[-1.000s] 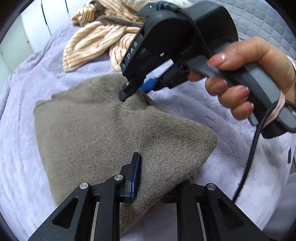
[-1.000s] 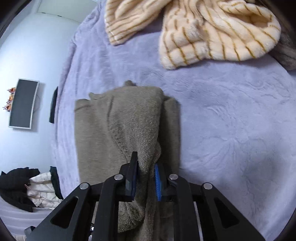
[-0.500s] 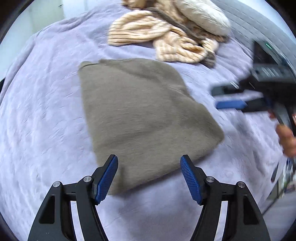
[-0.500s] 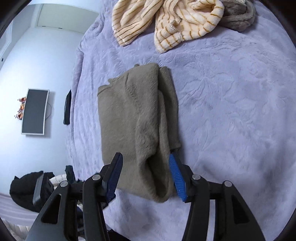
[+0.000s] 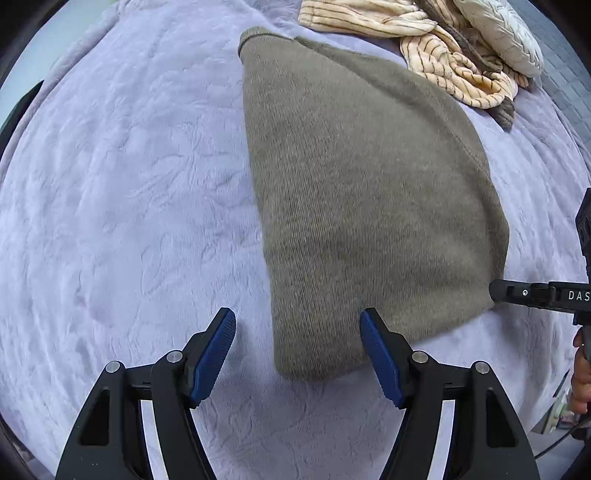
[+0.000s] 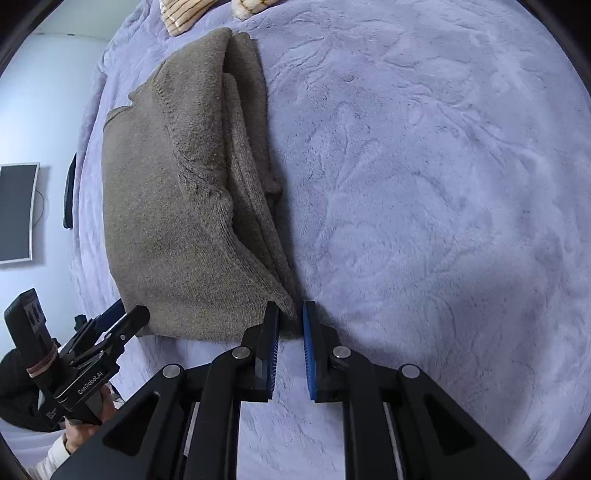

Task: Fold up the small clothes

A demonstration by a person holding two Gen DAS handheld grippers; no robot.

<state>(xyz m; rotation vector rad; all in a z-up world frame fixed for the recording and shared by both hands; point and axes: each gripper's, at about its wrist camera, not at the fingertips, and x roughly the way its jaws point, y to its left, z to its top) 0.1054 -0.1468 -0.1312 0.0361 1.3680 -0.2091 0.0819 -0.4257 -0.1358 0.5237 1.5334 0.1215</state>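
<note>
A folded brown knit sweater lies flat on a lilac plush blanket. My left gripper stands open just above its near corner. One blue pad is over the fabric, the other over the blanket, and neither presses. In the right wrist view the sweater shows its stacked folded edges. My right gripper has its jaws drawn down to a narrow gap, pinching the near right corner. The right gripper's tip shows at that corner in the left wrist view. The left gripper appears at the other corner.
A heap of cream striped clothes and a white quilted item lie beyond the sweater. The blanket stretches bare to the right. A dark monitor hangs on the wall. A person's hand holds the left gripper's handle.
Both grippers let go of the sweater, opened and drew back to its near edge. The right one has since shut on the near corner. The sweater now lies flat.
</note>
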